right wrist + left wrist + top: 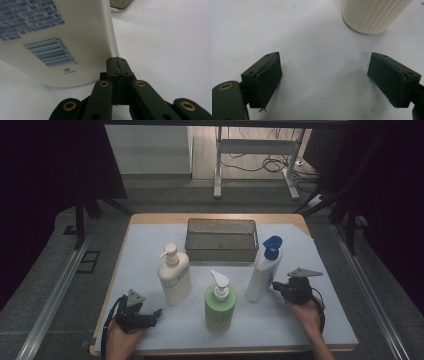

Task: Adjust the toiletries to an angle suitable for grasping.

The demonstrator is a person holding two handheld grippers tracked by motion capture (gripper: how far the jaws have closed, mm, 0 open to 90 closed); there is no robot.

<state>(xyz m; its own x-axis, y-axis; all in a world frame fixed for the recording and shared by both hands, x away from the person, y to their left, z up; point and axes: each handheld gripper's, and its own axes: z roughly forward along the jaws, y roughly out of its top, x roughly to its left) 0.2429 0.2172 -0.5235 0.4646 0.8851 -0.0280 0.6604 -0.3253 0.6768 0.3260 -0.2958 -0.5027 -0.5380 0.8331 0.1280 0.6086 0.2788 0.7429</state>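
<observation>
Three pump bottles stand on the white mat: a cream bottle at left, a green bottle in front, and a white bottle with a blue pump at right. My left gripper rests near the mat's front left, open, nothing between its jaws; the cream bottle's ribbed base stands ahead of it. My right gripper is shut, its tips right by the white bottle's lower side, whose barcode label faces the camera. In the right gripper view the shut gripper holds nothing.
A grey mesh basket sits at the back middle of the mat. The wooden table edge runs behind it. Beyond the table are white frame legs and cables on the floor. Dark curtains flank both sides.
</observation>
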